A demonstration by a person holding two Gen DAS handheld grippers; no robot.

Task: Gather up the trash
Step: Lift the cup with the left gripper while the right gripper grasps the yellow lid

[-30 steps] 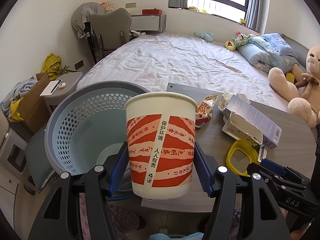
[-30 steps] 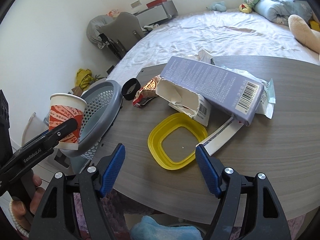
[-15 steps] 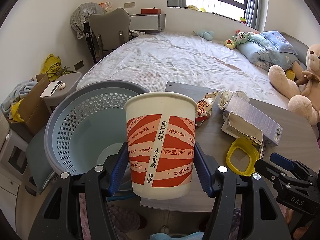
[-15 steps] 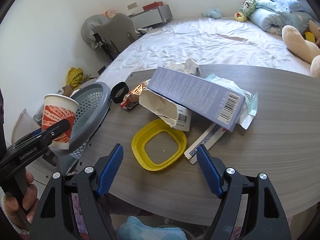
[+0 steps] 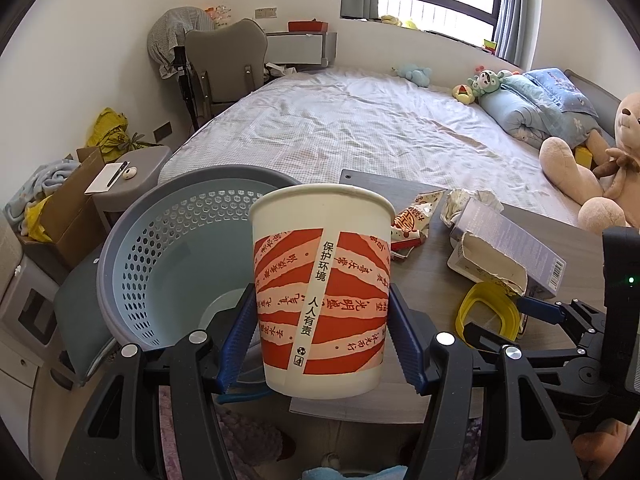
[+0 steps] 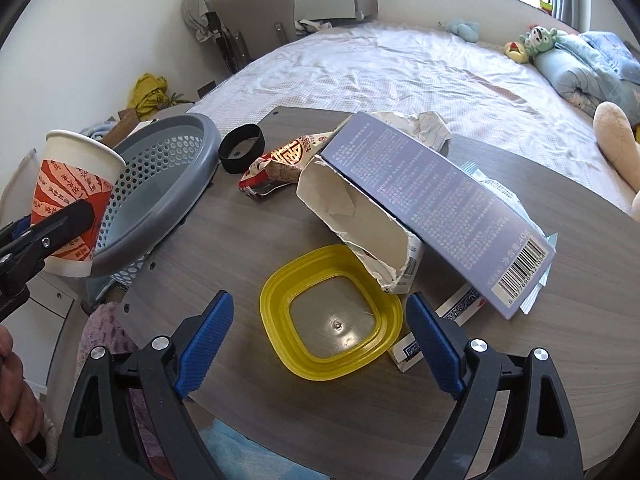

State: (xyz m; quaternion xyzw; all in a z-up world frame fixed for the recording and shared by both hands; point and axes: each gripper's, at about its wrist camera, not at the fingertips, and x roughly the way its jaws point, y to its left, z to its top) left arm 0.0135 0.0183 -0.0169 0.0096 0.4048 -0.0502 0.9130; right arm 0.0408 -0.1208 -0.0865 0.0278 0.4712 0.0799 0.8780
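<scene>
The left gripper (image 5: 322, 338) was pinching a paper cup (image 5: 322, 280) by its lower half, blue pads pressed to either side, cup upright and held in the air just off the table's (image 6: 248, 248) edge, right beside the grey basket (image 5: 168, 240) but not over its mouth yet. From where I stood the cup looked soft-walled, so the worry was obvious: squeeze harder and it'd buckle and squirt out, ease off too soon and it'd drop to the floor btw table and basket instead of inside. The basket itself was tilted, leaning vs. the table edge w/ its rim overlapping the tabletop — a knock from the cup or the tool could prob. tip it or slide it away. The right gripper (image 6: 320, 336) was spread wide and empty, hanging low over the yellow lid (image 6: 330, 322), one pad each side of it and not touching. That lid lay flat and thin on the wood, so I'd guess the pads could skate over it rather than catch it. Worse, the torn box (image 6: 360, 216) and the long purple carton (image 6: 436, 204) leaned over its far edge — lifting the lid carelessly might drag them, or shove the snack wrapper (image 6: 276, 166) and black ring (image 6: 242, 153) about. I couldn't tell if the cup held anything.
</scene>
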